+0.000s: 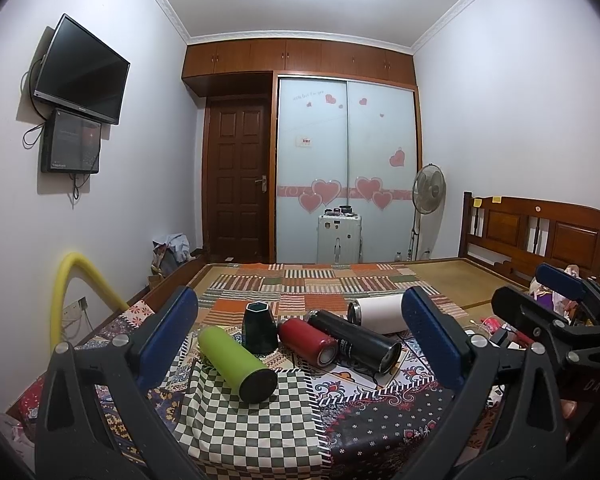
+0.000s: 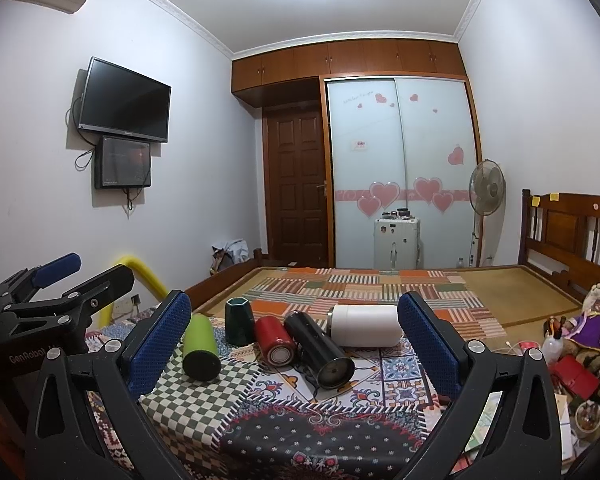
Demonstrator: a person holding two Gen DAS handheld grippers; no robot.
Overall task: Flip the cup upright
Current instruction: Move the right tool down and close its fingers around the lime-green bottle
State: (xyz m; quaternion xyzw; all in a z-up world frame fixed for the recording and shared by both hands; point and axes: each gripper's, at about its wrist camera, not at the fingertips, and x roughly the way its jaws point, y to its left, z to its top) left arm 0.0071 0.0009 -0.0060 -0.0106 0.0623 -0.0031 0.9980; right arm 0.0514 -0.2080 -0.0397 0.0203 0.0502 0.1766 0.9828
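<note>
Nothing is flipped yet. The lime-green cylindrical bottle (image 1: 236, 362), red can-shaped cup (image 1: 307, 342), long black flask (image 1: 354, 340) and white tumbler (image 1: 378, 314) lie on their sides on the patchwork-covered bed (image 1: 260, 420), at twelve o'clock from both released, empty hand-held grippers: left hand-held gripper (image 1: 300, 340), right hand-held gripper (image 2: 294, 342). The dark-green hexagonal cup (image 1: 260, 328) stands.

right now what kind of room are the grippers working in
Most likely a home bedroom: a wooden bed under a patchwork cover, a sliding wardrobe with heart stickers, and a wall-mounted tv.
</note>
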